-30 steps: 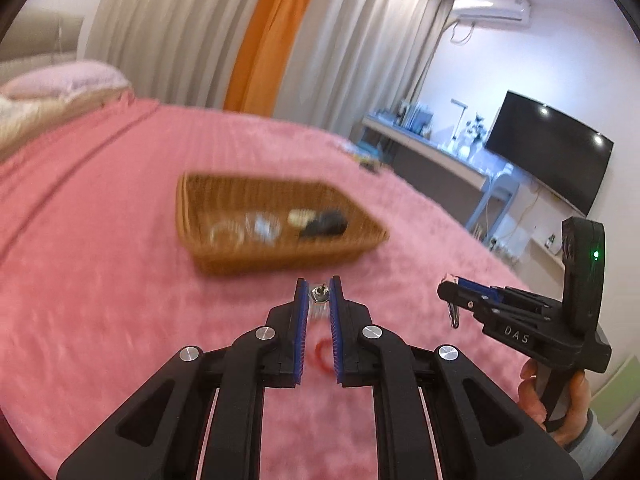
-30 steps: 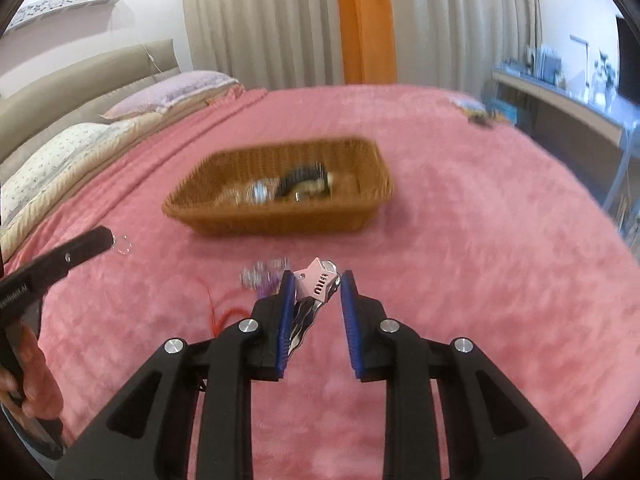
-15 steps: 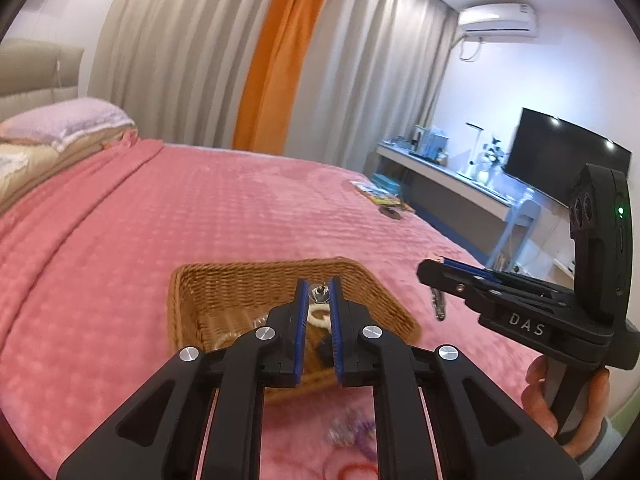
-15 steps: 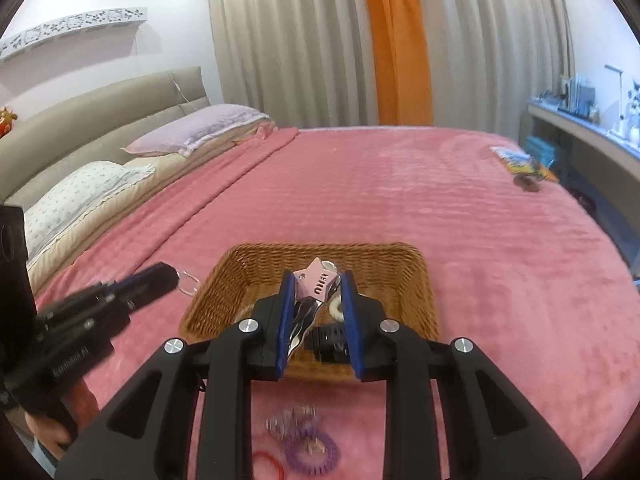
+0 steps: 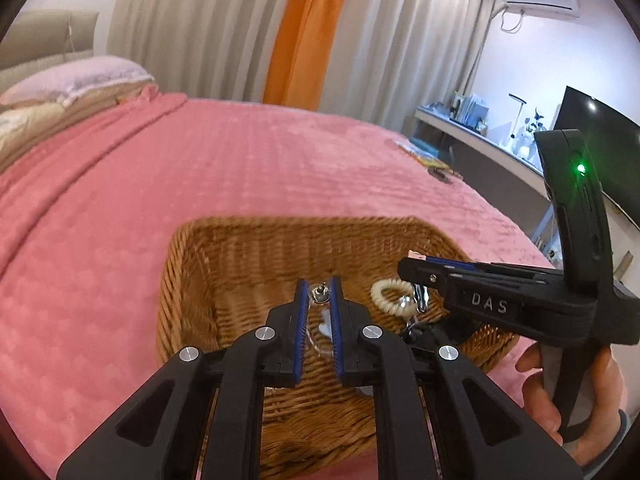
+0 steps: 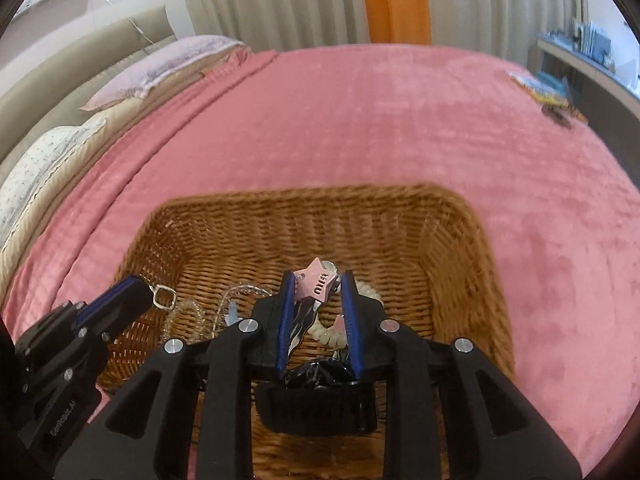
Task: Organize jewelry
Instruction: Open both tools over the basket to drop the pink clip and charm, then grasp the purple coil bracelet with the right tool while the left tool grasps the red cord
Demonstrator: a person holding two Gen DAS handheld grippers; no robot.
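Both tools hang directly over the basket (image 6: pixel 460 248): left tool (image 5: pixel 319 294) clenched on a small ring (image 5: pixel 318 293), right tool (image 6: pixel 316 284) gripping a pink clip (image 6: pixel 316 280). Release means dropping straight down.

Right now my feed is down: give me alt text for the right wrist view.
The right gripper, shut on a pink star hair clip, hangs over the wicker basket on a pink bedspread. The left gripper at lower left holds a small silver ring over the same basket.
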